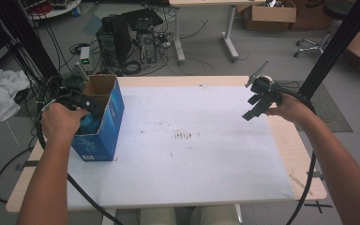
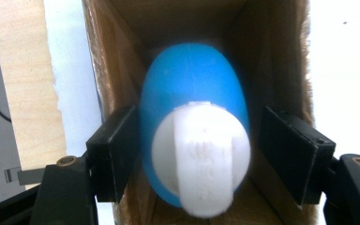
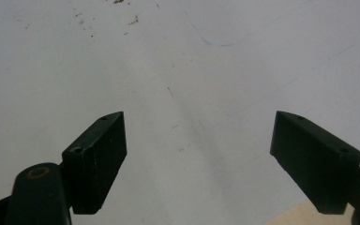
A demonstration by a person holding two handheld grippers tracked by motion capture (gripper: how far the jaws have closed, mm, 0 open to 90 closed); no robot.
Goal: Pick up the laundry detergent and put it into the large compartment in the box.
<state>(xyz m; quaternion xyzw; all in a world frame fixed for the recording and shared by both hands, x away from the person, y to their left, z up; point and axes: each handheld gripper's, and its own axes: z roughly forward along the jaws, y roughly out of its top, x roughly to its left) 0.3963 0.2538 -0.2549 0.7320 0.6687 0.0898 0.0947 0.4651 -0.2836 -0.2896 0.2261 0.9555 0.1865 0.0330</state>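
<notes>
An open-topped blue cardboard box (image 1: 108, 123) stands at the left of the white table top (image 1: 201, 164). My left gripper (image 1: 88, 107) reaches down into it. Inside the box (image 2: 122, 61) lies a blue bottle (image 2: 192, 79) with a white cap (image 2: 201, 159) that faces the camera. The left gripper (image 2: 198, 145) has the bottle between its jaws. The left pad sits at the bottle's side, and the right pad stands off it with a gap. My right gripper (image 1: 258, 104) hovers over the table's far right part. In its own view the right gripper (image 3: 199, 140) is open above the bare white surface (image 3: 192, 70).
A black frame post (image 1: 337, 44) rises just beyond the table's right corner. On the floor behind are a computer tower (image 1: 122, 44), cables, cardboard boxes (image 1: 269, 14) and a second table's legs. A white cloth (image 1: 0, 93) lies off to the left.
</notes>
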